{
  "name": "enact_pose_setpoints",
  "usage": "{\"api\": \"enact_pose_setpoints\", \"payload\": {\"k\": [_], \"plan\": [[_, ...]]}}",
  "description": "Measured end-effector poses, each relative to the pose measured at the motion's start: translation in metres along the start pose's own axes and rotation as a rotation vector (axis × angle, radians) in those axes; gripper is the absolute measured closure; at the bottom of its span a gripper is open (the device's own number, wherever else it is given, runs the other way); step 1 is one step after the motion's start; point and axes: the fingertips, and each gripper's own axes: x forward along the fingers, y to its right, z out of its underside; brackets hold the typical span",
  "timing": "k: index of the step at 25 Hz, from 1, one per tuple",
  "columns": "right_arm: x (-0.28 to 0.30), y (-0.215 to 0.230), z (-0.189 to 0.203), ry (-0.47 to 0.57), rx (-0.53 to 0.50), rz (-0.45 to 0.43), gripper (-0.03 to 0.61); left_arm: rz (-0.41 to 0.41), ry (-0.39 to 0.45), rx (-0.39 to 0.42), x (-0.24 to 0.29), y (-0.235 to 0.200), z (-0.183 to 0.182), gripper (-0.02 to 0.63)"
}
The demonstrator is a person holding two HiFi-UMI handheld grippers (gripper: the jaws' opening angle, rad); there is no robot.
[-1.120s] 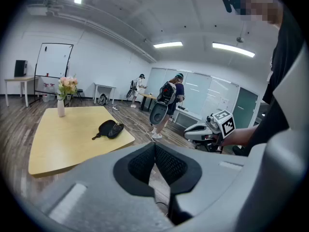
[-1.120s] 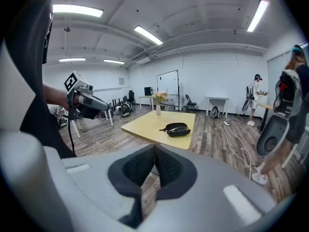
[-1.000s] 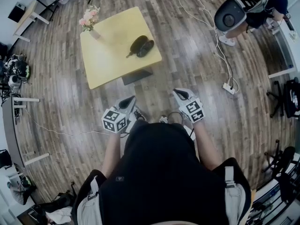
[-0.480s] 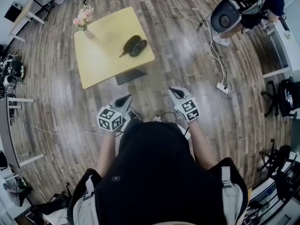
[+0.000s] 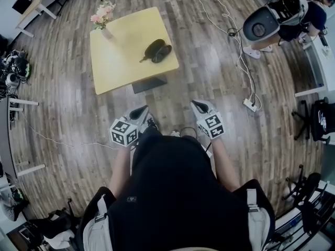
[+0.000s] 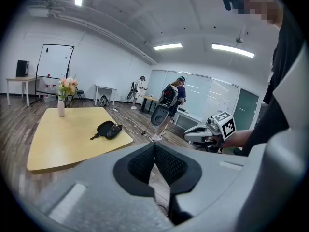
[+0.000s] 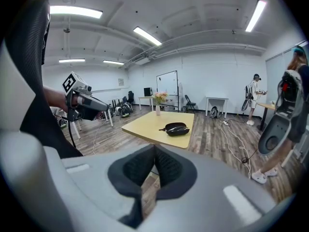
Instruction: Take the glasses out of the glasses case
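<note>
A black glasses case (image 5: 157,50) lies open on the yellow table (image 5: 118,61), also seen in the left gripper view (image 6: 108,129) and the right gripper view (image 7: 176,128). Something shiny lies in one half; I cannot make out the glasses clearly. My left gripper (image 5: 140,112) and right gripper (image 5: 199,106) are held close to my body, well short of the table and above the wooden floor. Both are shut with pads touching and nothing between them, as the left gripper (image 6: 154,146) and right gripper (image 7: 154,151) show in their own views.
A vase of pink flowers (image 5: 102,22) stands at the table's far left corner. A person (image 5: 285,9) stands at the far right. A power strip with cables (image 5: 250,102) lies on the floor to the right. Desks and gear (image 5: 13,72) line the left wall.
Only the head view has shifted a little, so the table sits slightly differently in the picture. Both grippers stay shut near my body and the case has not moved.
</note>
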Motion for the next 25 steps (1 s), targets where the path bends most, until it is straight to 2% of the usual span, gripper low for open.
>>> {"api": "enact_pose_setpoints", "payload": {"k": [10,19,25], "plan": [[0.028,-0.024,-0.02,-0.016,-0.042,-0.023,0.575,-0.027,0.039,-0.092,-0.027,-0.037,0.005,0.603],[0.04,-0.011,-0.015,-0.059,-0.003,0.02,0.574,0.054,0.023,-0.086,0.001,-0.054,-0.007,0.603],[0.061,0.002,-0.034,-0.056,0.007,0.044,0.575,0.097,0.009,-0.083,0.018,-0.075,-0.023,0.603]]}}
